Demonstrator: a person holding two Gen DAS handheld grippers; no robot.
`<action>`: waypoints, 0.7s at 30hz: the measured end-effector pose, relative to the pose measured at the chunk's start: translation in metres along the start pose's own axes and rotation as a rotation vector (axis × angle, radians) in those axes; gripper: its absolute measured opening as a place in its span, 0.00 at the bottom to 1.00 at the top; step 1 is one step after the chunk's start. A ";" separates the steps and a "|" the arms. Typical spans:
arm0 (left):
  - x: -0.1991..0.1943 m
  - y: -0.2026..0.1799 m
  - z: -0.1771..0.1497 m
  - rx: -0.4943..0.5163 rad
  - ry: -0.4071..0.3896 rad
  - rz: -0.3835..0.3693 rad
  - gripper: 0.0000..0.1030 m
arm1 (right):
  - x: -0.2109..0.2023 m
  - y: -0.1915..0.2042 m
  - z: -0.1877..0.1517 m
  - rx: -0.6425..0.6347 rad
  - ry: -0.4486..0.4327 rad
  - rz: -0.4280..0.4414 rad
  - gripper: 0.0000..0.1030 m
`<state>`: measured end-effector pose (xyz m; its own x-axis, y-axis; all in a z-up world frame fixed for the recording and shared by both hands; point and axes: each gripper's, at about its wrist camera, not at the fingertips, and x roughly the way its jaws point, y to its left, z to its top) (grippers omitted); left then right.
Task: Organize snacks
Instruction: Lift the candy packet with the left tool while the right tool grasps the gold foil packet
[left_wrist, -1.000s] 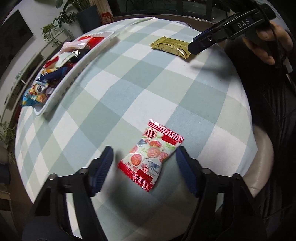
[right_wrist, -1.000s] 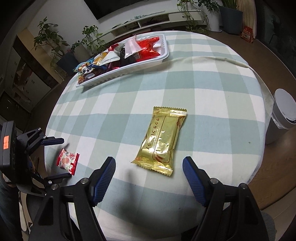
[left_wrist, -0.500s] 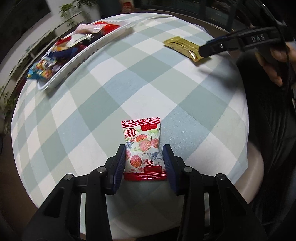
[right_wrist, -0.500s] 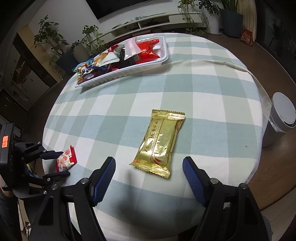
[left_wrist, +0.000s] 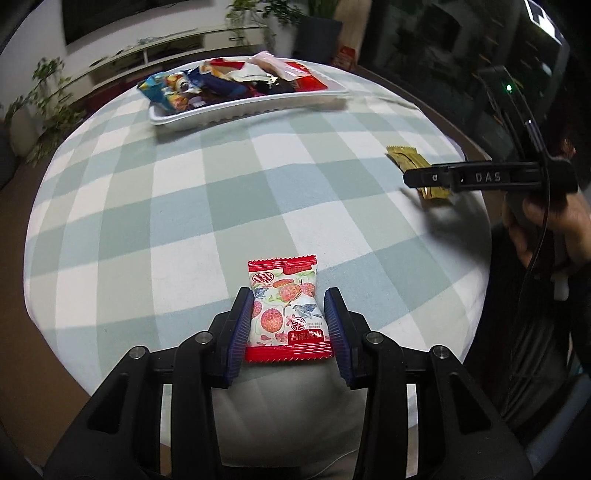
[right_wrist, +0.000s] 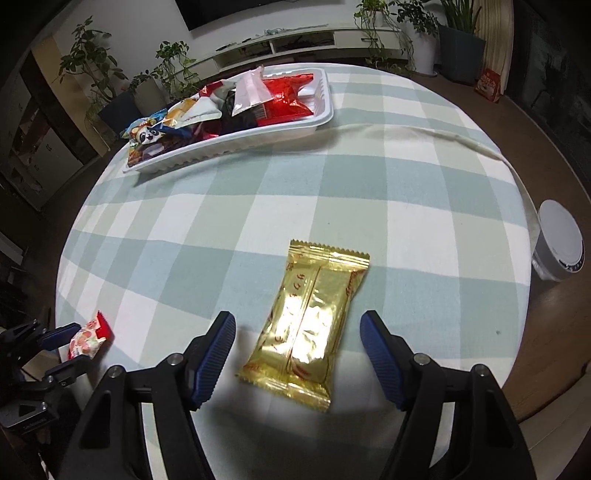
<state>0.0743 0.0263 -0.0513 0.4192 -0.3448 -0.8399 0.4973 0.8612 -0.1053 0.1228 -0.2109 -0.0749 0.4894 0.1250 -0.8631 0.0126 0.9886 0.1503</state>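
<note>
Left gripper (left_wrist: 289, 317) clenches the red fruit-print candy packet (left_wrist: 285, 309) by its sides at the table's near edge, apparently lifted. Light, crinkly, slippery film. Right gripper (right_wrist: 297, 356) spread wide astride the gold wafer packet (right_wrist: 308, 319). White tray (right_wrist: 258, 134) far side.

Left gripper (left_wrist: 289, 314): matte black plastic frame, two angular arms, silver round-head screws at the joints. Fingers (left_wrist: 241, 332) carry ribbed dark-blue pads. Right gripper (right_wrist: 297, 352): same build, same blue ribbed pads, silver screws. From the left wrist view its side bar is black with white "DAS" lettering; thin black cable runs down past it, small green LED above. Hand (left_wrist: 550, 225) is bare skin; sleeve looks dark, hard to tell in shadow.
</note>
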 end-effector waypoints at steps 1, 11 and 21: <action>0.002 0.000 -0.002 -0.017 0.007 0.000 0.36 | 0.001 0.001 0.000 -0.011 -0.001 -0.013 0.70; 0.014 -0.011 -0.007 0.023 0.047 0.084 0.36 | 0.000 0.009 -0.004 -0.100 -0.011 -0.081 0.34; 0.010 -0.009 -0.009 -0.008 0.024 0.115 0.33 | -0.019 0.007 -0.008 -0.076 -0.081 -0.016 0.33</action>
<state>0.0677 0.0182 -0.0636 0.4552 -0.2343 -0.8590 0.4409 0.8975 -0.0112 0.1061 -0.2060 -0.0614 0.5586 0.1053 -0.8227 -0.0437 0.9943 0.0976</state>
